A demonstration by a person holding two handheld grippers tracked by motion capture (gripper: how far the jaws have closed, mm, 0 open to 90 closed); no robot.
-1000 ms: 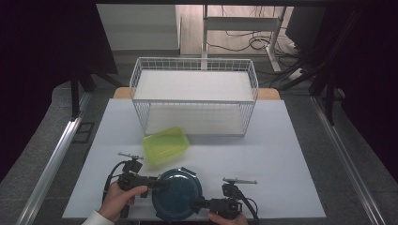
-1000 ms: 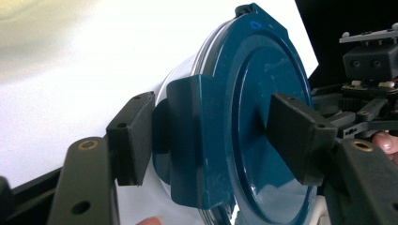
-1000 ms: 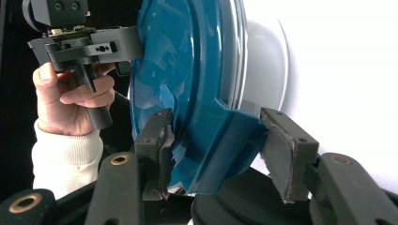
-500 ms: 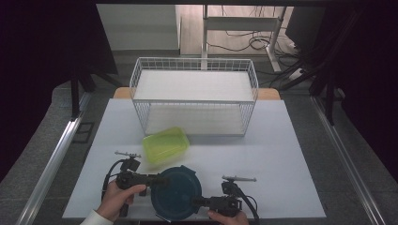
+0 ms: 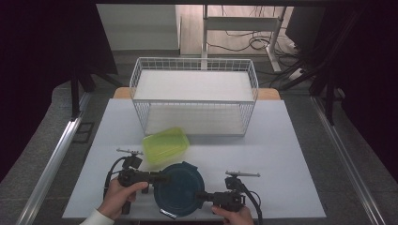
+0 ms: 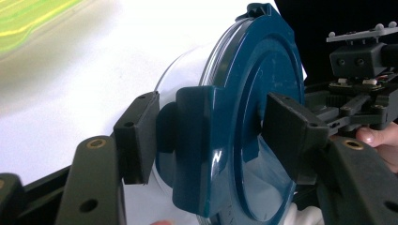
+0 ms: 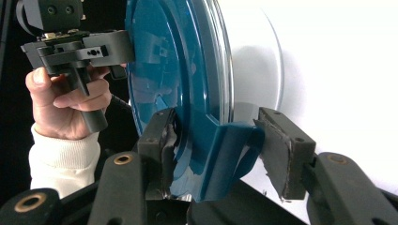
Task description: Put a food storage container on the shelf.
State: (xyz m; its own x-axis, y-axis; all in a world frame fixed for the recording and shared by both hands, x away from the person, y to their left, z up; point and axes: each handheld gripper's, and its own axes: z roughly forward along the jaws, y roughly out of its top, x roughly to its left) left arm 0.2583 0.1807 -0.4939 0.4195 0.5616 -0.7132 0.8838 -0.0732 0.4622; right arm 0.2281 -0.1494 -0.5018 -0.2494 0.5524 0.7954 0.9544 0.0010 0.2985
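The round blue container [image 5: 179, 189] is clamped at opposite latch tabs by left gripper [image 5: 157, 177] and right gripper [image 5: 202, 194] (jaws part-closed), so both should be squeezed evenly.

A yellow-green lidded box [image 5: 165, 145] lies before a white wire basket [image 5: 194, 101].

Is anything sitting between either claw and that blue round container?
Nothing visible. The left claw and right claw each straddle a latch tab on opposite sides of the blue round container. The yellow-green container lies beyond it, toward the wire basket.
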